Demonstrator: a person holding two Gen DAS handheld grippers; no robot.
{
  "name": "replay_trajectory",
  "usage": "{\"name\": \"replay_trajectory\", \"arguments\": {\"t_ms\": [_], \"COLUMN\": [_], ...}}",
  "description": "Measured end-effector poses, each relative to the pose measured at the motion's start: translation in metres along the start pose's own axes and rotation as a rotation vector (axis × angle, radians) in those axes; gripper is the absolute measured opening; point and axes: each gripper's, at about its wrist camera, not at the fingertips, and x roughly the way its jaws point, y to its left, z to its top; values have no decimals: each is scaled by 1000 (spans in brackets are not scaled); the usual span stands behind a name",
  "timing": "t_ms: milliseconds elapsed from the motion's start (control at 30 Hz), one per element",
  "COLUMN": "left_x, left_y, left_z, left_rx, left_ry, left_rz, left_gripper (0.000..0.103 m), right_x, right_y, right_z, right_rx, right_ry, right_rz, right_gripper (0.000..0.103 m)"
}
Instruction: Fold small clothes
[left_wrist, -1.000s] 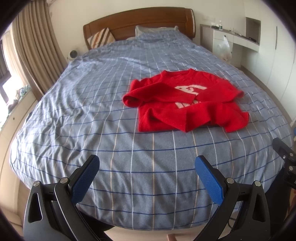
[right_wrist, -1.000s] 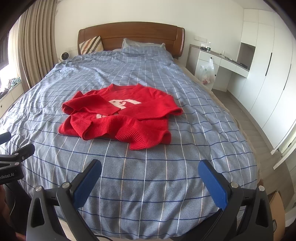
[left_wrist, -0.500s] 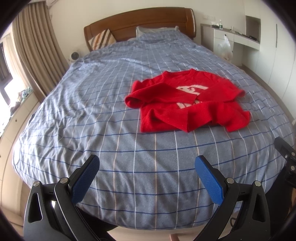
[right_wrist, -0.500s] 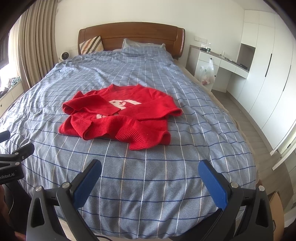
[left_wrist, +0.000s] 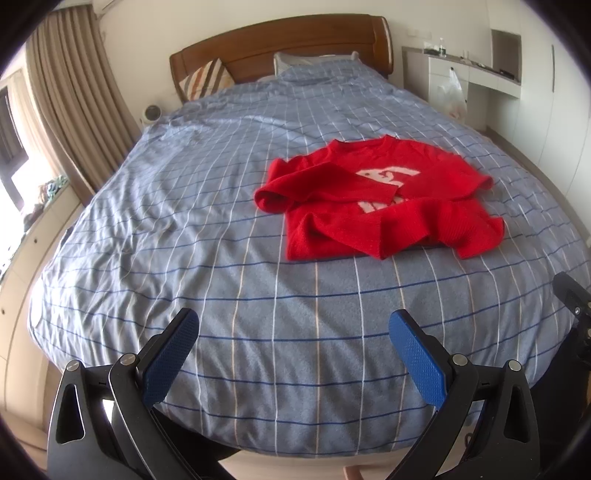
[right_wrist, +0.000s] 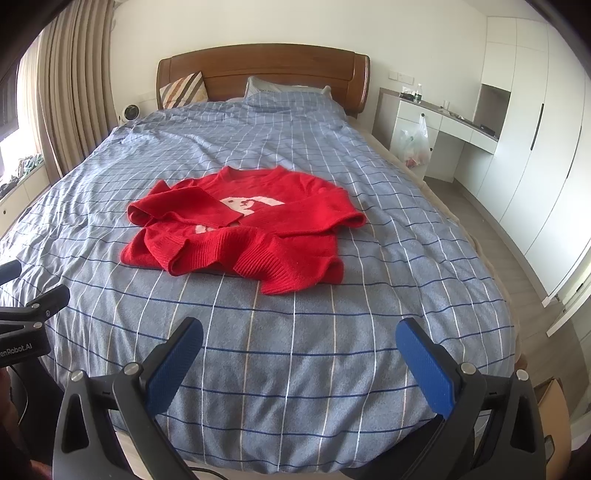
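Note:
A small red knit sweater (left_wrist: 373, 199) with a white motif lies crumpled on the blue checked bed cover (left_wrist: 221, 221), both sleeves thrown across its front and the hem bunched up. It also shows in the right wrist view (right_wrist: 243, 229). My left gripper (left_wrist: 293, 325) is open and empty, held over the foot of the bed, well short of the sweater. My right gripper (right_wrist: 299, 332) is open and empty too, also over the foot of the bed. Each gripper's body shows at the edge of the other's view.
A wooden headboard (right_wrist: 266, 70) with pillows (right_wrist: 184, 90) stands at the far end. Curtains (left_wrist: 74, 110) hang on the left. A white desk (right_wrist: 443, 122) with a plastic bag and tall white wardrobes (right_wrist: 535, 147) line the right side.
The left gripper's view has swung slightly left and drawn back a little. The right gripper has edged slightly forward. The sweater has not moved and both grippers stay open.

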Motion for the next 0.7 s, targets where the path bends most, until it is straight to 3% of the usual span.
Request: {"name": "replay_trajectory", "arguments": {"t_ms": [300, 467, 567, 667, 700], "left_x": [28, 69, 85, 81, 80], "left_y": [21, 18, 14, 7, 4], "left_z": [3, 24, 33, 34, 32], "left_rx": [-77, -130, -177, -169, -158], "left_ry": [62, 115, 158, 143, 141], "left_rz": [-116, -278, -366, -346, -334], "left_gripper": [103, 102, 102, 102, 102], "right_x": [13, 56, 107, 155, 169], "right_y": [-18, -32, -37, -46, -49], "right_z": [-9, -20, -20, -15, -12], "right_rx": [58, 100, 166, 291, 333], "right_ry": [-4, -63, 12, 77, 86], "right_rz": [35, 219, 377, 469, 487], "right_gripper": [103, 103, 103, 100, 95]}}
